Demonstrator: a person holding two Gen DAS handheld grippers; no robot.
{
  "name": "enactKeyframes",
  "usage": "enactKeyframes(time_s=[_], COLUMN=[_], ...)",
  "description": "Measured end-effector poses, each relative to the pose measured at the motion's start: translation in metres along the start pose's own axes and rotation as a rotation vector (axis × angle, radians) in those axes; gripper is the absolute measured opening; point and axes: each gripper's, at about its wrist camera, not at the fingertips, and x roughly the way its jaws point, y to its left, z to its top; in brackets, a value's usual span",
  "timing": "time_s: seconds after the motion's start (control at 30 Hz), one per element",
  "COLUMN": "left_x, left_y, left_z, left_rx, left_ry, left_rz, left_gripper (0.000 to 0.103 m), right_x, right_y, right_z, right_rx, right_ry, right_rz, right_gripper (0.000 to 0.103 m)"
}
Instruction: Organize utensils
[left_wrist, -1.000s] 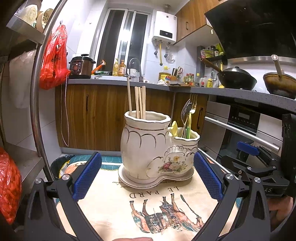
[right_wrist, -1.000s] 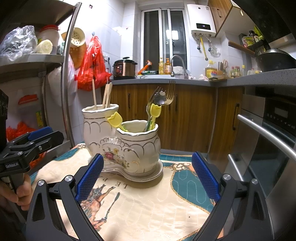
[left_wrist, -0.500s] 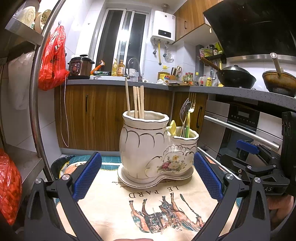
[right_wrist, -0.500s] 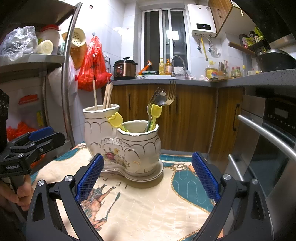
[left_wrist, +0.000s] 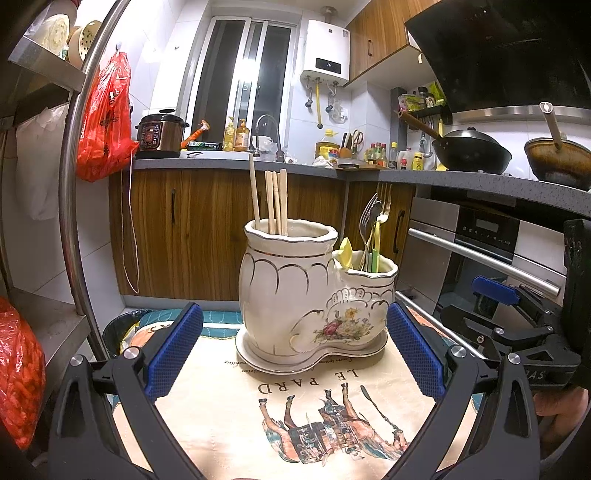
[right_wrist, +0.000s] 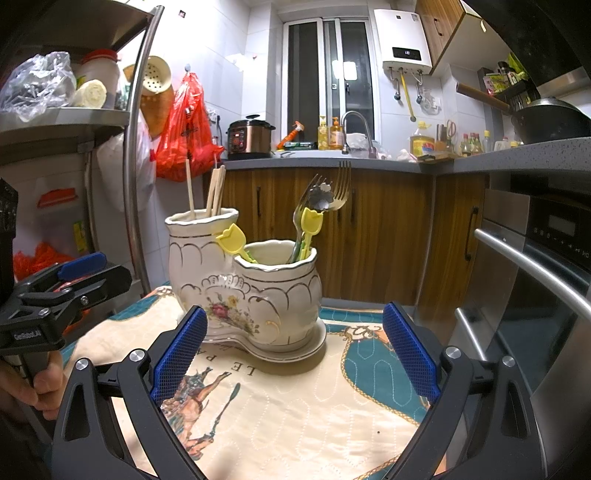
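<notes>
The left gripper (left_wrist: 291, 354) has its two blue pads wide apart and holds nothing. It hangs low over the cloth (left_wrist: 295, 413), just before the holder. The right gripper (right_wrist: 291, 354) is the same: pads far apart, empty, a little to the right of the holder. Each gripper also appears at the edge of the other's view, so they stand near each other, side by side.

Between and beyond them stands the ceramic holder (left_wrist: 314, 291) on its saucer (left_wrist: 258, 363). It has two compartments, joined together. The tall one carries the chopsticks (left_wrist: 273, 201), standing almost upright. The low one carries the forks (right_wrist: 338, 188), and the yellow tulip-top picks (right_wrist: 312, 221). One pick (right_wrist: 231, 238) leans out over the low rim, toward the tall compartment. No utensil lies loose on the cloth, so the sorting looks nearly or fully done.

The risk from here, I think, is the holder itself. It is tall and the cloth under it may slide. If a gripper comes forward carelessly, a pad could push the holder or catch the leaning pick, and the long chopsticks could tip out.
</notes>
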Motion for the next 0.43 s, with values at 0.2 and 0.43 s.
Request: enactKeyframes(time_s=[0.2,0.43], left_x=[-0.0006,-0.0006], left_y=[0.0011,0.0045], left_z=[0.0006,0.0002], left_rx=[0.002,0.008], left_ry=[0.004,0.011], left_rz=[-0.003,-0.012], left_gripper=[0.098,0.098], right_x=[0.0,0.0001], right_y=[0.0002,0.0002], right_z=[0.0002,0.0002], right_rx=[0.0,-0.001], right_ry=[-0.001,-0.001], right_rz=[0.0,0.0], right_gripper=[0.095,0.095])
